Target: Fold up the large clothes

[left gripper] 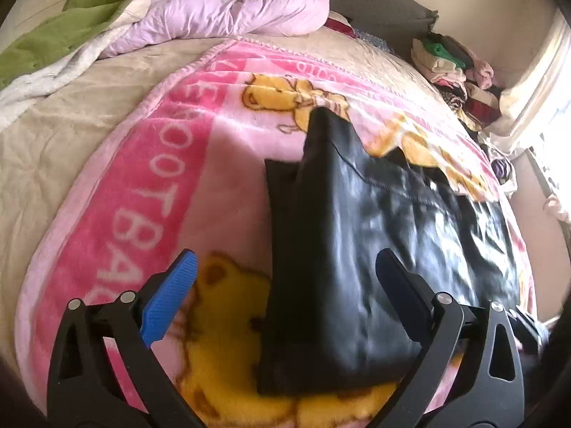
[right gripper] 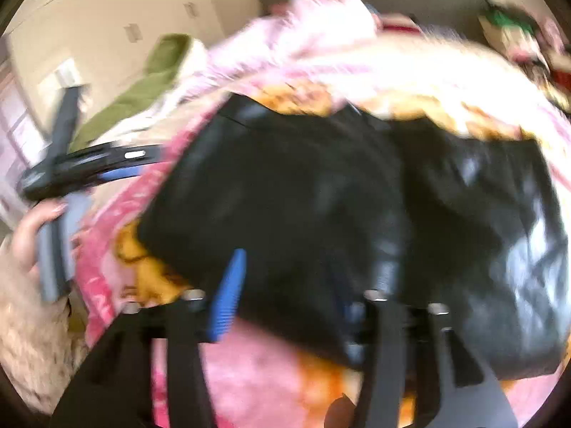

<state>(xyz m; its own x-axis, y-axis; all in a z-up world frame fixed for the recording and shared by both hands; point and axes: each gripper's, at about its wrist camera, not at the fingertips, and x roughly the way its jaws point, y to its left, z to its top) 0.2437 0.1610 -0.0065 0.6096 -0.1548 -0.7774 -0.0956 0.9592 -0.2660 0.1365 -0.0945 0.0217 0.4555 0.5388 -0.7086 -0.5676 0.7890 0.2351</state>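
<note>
A shiny black leather-like garment (left gripper: 374, 221) lies partly folded on a pink cartoon blanket (left gripper: 135, 192) on the bed. My left gripper (left gripper: 285, 274) is open and empty, its blue fingers (left gripper: 171, 296) spread just above the garment's near left edge. In the blurred right wrist view the garment (right gripper: 303, 196) fills the middle. My right gripper (right gripper: 289, 285) is open, its fingers over the garment's near edge. The left gripper (right gripper: 117, 164) shows there at the far left, held by a hand.
A crumpled lilac duvet (left gripper: 232, 3) and a green and white quilt (left gripper: 64, 32) lie at the head of the bed. A pile of folded clothes (left gripper: 453, 67) stands at the far right by a bright window (left gripper: 546, 82).
</note>
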